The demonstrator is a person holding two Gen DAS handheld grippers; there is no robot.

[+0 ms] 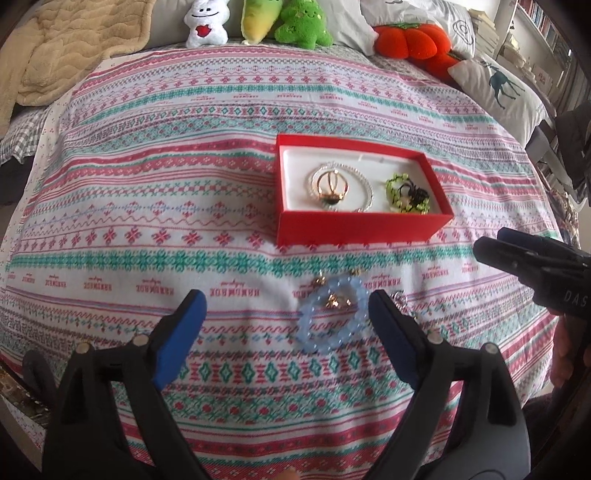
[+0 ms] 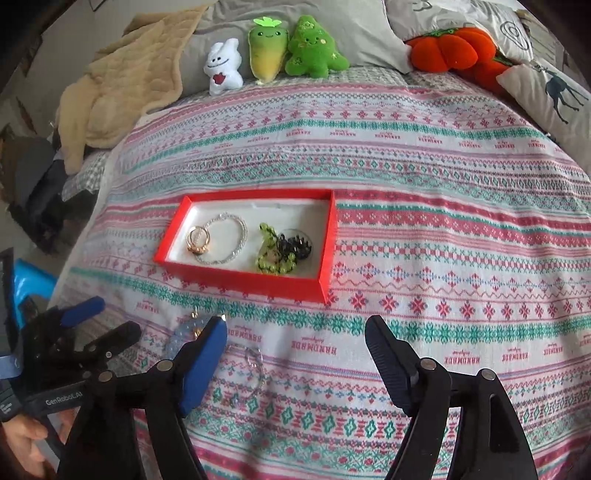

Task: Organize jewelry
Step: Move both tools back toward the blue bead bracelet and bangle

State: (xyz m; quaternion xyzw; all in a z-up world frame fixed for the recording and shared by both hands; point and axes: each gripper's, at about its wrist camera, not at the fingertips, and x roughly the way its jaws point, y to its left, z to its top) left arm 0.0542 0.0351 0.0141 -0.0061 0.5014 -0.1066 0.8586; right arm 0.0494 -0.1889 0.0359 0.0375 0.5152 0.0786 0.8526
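A red box (image 1: 354, 230) (image 2: 243, 282) with a white lining sits on the patterned cloth. It holds a silver chain with gold rings (image 1: 330, 184) (image 2: 199, 240) and green and black beaded pieces (image 1: 406, 194) (image 2: 277, 253). A light blue bead bracelet (image 1: 334, 314) (image 2: 181, 332) lies in front of the box, with small gold pieces (image 1: 336, 301) inside and beside it. A clear bead bracelet (image 2: 255, 369) lies to its right. My left gripper (image 1: 286, 314) is open, just left of the blue bracelet. My right gripper (image 2: 295, 343) is open above the clear bracelet.
Plush toys (image 1: 258, 22) (image 2: 277, 51), an orange pumpkin cushion (image 1: 413, 40) (image 2: 450, 48), pillows (image 1: 495, 88) and a beige blanket (image 1: 66, 48) line the far edge of the bed. The patterned cloth (image 1: 166, 184) (image 2: 461, 221) spreads wide around the box.
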